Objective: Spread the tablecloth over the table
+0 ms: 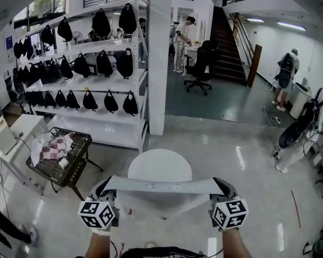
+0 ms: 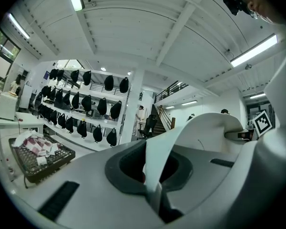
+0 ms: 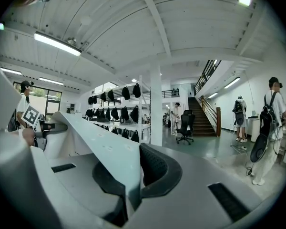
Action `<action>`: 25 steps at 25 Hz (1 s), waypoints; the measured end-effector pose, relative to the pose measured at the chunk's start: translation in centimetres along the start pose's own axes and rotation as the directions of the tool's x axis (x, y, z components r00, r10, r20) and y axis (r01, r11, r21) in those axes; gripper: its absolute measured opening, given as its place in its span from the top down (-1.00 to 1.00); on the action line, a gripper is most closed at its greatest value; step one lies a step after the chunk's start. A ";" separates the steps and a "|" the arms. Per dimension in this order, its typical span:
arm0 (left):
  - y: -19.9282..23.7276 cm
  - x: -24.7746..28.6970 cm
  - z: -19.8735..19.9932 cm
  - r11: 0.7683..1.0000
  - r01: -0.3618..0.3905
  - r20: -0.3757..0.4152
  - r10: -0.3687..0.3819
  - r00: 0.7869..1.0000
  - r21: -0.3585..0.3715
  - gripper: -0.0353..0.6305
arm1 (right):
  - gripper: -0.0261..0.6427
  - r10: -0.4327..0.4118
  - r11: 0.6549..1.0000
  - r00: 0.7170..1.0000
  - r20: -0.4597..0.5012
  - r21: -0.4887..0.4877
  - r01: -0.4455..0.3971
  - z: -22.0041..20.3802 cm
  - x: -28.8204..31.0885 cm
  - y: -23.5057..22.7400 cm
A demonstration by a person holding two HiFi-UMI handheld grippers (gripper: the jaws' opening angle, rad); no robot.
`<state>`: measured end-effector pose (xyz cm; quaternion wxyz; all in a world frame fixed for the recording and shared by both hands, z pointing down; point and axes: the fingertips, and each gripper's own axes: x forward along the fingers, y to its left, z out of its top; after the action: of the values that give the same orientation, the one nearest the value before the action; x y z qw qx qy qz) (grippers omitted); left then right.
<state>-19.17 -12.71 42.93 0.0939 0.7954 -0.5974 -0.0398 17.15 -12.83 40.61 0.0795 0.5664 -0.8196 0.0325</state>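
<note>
**Evenly stretched: tablecloth gripped at both ends above the round tabletop**

Both tools pointed roughly level, side by side and well apart. The left tool point(image 1: 106, 190) was closed on one end of the white tablecloth point(image 1: 161, 185), and its own view showed the fabric pinched between the pads. The right tool point(image 1: 222, 190) was clamped on the other end in the same way. The cloth ran between them as a narrow, nearly straight band, held in the air over the near edge of the white tabletop point(image 1: 160, 164). A wire basket point(image 1: 71, 172) holding checked fabric stood to the left.
</note>
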 end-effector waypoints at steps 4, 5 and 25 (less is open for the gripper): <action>1.4 2.0 0.5 1.000 0.014 0.004 -0.014 1.000 -0.004 0.84 | 0.83 -0.016 1.000 1.000 0.006 -0.003 0.016 0.7 1.9 0.1; 1.8 2.5 0.7 1.000 0.017 0.005 -0.017 1.000 -0.004 0.84 | 0.83 -0.019 1.000 1.000 0.007 -0.005 0.019 0.9 2.5 0.2; 8.3 8.4 1.0 0.995 0.104 0.004 -0.104 0.995 -0.002 0.84 | 0.83 -0.080 0.996 0.997 -0.015 -0.038 0.079 1.7 8.9 2.6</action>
<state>-24.81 -23.12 43.95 0.0914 0.8254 -0.5552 -0.0466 11.48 -20.33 40.52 0.0980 0.5968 -0.7962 0.0188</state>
